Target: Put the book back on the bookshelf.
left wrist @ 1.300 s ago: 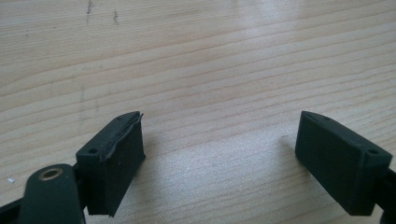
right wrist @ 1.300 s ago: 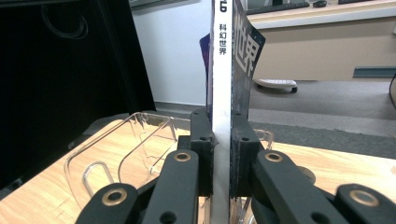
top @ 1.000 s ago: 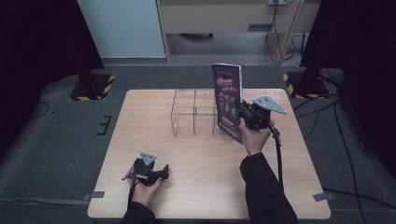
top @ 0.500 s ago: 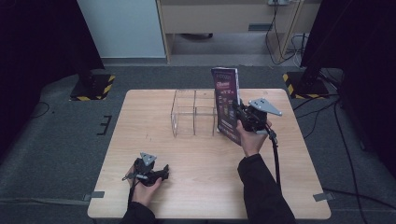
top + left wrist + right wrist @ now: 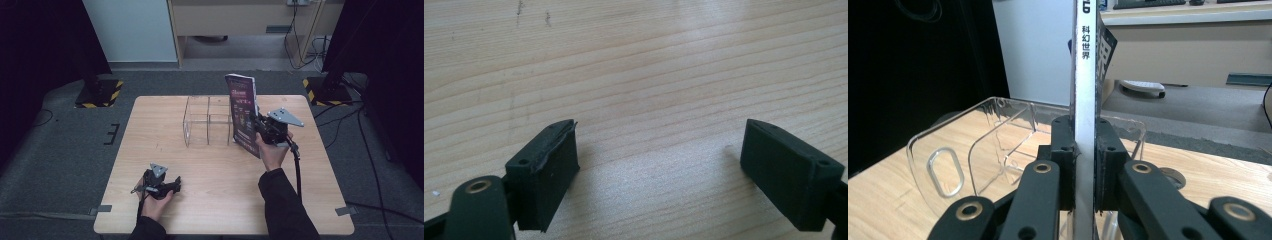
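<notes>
Jaws of the right gripper (image 5: 257,126) clamp the upright magazine (image 5: 243,112) at the rack's (image 5: 207,120) three o'clock; left gripper (image 5: 172,186) gapes, empty.

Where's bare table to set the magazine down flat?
Bare wood left of the clear rack, and between rack and left gripper. Crowded at the rack's right end: right gripper holds the magazine upright there.

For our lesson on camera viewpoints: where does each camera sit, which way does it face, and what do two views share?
High view: above the person's side, facing forward and down on the table; both forearms show.
Left gripper view: on the left hand-held gripper, facing bare tabletop; open jaws show.
Right gripper view: on the right hand-held gripper, facing the clear organizer; jaws clamp the magazine.
Shared: high and right views show magazine and organizer.
</notes>
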`<act>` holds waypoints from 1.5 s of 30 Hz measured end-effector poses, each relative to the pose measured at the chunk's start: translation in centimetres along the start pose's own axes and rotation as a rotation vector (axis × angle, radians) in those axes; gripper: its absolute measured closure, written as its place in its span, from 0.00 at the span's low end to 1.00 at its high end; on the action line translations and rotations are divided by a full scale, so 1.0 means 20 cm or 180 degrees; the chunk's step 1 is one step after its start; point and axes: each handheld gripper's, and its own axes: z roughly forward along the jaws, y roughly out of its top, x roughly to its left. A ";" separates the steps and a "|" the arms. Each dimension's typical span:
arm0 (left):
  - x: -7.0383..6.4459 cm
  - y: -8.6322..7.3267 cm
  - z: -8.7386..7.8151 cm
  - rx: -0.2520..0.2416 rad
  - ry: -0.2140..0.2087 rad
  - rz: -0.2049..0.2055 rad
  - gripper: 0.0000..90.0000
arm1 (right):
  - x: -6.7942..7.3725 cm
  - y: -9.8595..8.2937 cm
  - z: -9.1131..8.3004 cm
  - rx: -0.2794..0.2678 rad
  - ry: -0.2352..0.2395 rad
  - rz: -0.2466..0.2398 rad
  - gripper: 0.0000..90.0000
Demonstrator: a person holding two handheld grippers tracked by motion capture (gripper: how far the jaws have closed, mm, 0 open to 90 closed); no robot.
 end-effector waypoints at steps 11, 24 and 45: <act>0.00 0.00 0.00 0.0000 0.0000 -0.0001 0.16 | -0.02 -0.03 -0.10 0.0158 0.0129 -0.0020 0.91; 0.00 0.00 0.00 0.0000 0.0001 -0.0001 0.16 | 0.00 -0.13 -0.27 0.0414 0.0226 -0.0016 0.91; 0.00 0.00 0.00 0.0003 0.0000 -0.0005 0.16 | -0.03 -0.21 -0.39 0.0431 0.0184 0.0083 0.87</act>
